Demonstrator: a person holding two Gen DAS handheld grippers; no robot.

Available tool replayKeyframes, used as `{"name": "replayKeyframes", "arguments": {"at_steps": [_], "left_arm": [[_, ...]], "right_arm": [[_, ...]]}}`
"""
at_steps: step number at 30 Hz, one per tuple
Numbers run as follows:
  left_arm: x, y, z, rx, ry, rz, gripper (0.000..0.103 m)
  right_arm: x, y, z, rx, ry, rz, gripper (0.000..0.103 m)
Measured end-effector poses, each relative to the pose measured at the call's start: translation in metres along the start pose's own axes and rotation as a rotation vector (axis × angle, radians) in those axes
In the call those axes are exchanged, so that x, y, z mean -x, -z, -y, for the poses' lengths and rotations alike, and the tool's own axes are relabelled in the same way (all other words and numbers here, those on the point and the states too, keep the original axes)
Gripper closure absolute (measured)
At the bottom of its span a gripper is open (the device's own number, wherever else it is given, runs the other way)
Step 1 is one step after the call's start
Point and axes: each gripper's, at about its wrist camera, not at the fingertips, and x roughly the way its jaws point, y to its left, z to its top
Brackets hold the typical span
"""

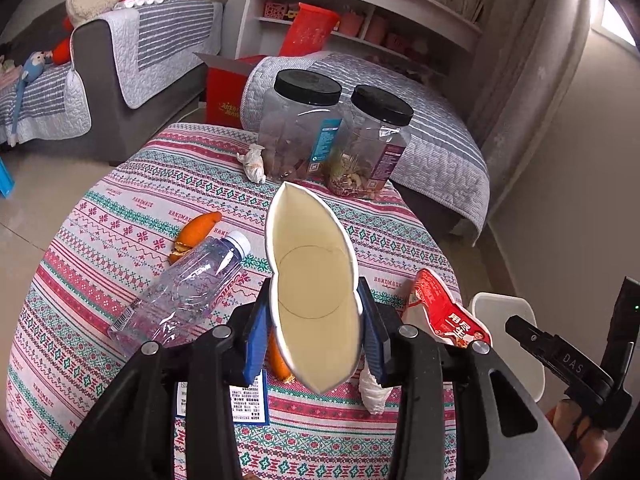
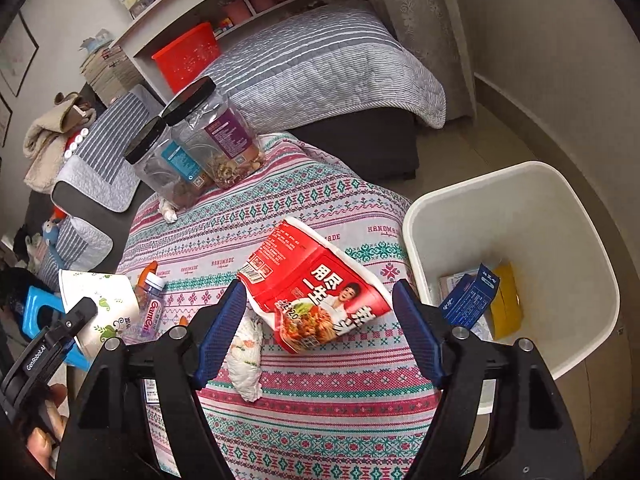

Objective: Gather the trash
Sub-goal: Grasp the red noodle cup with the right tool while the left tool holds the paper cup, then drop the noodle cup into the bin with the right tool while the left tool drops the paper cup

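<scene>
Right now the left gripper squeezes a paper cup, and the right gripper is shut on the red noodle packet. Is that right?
Not quite. The right gripper is open: in the right wrist view its jaws stand wide apart, clear of the red noodle packet. The left gripper does squeeze the paper cup.

Squashed paper cup (image 1: pixel 316 284) upright at frame centre; red noodle wrapper (image 2: pixel 316 292) lies flat mid-frame; white bin (image 2: pixel 516 256) right.

The desk (image 2: pixel 328 408) wears a cloth banded in pink, teal and white cross-stitch motifs. The noodle packet (image 2: pixel 316 292) is red with white lettering. The paper cup (image 1: pixel 312 280) is cream inside, white with green sprigs outside. The bin (image 2: pixel 560 208) is white, holding a navy box (image 2: pixel 472 296) and a yellow one (image 2: pixel 506 300). Both jars (image 1: pixel 304 128) have black lids.
</scene>
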Motion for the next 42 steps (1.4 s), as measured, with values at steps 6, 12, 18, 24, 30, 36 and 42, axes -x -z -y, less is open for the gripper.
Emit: {"name": "replayKeyframes", "arguments": {"at_steps": [6,12,18,24,30,36,42], "left_arm": [[-0.002,0.003,0.004,-0.013,0.01,-0.01,0.062],[-0.003,0.003,0.001,-0.008,0.01,-0.013,0.062],[-0.007,0.002,-0.005,0.008,0.008,-0.025,0.061],[-0.01,0.001,-0.011,0.018,-0.002,-0.028,0.061],[-0.011,0.001,-0.012,0.024,-0.005,-0.029,0.061],[-0.006,0.0,-0.011,0.021,-0.006,-0.01,0.061],[-0.002,-0.002,-0.013,0.031,-0.009,0.004,0.061]], "right_arm": [[-0.021,0.021,-0.027,0.321,0.095,-0.092,0.012],[-0.052,0.035,-0.047,0.489,0.161,-0.13,0.007],[-0.086,0.037,-0.059,0.636,0.212,-0.154,0.007],[-0.1,0.034,-0.07,0.696,0.176,-0.13,0.051],[-0.072,0.012,-0.068,0.588,0.056,-0.035,0.071],[-0.043,-0.002,-0.065,0.46,-0.092,0.016,0.072],[-0.023,-0.004,-0.073,0.409,-0.157,0.063,0.072]]}}
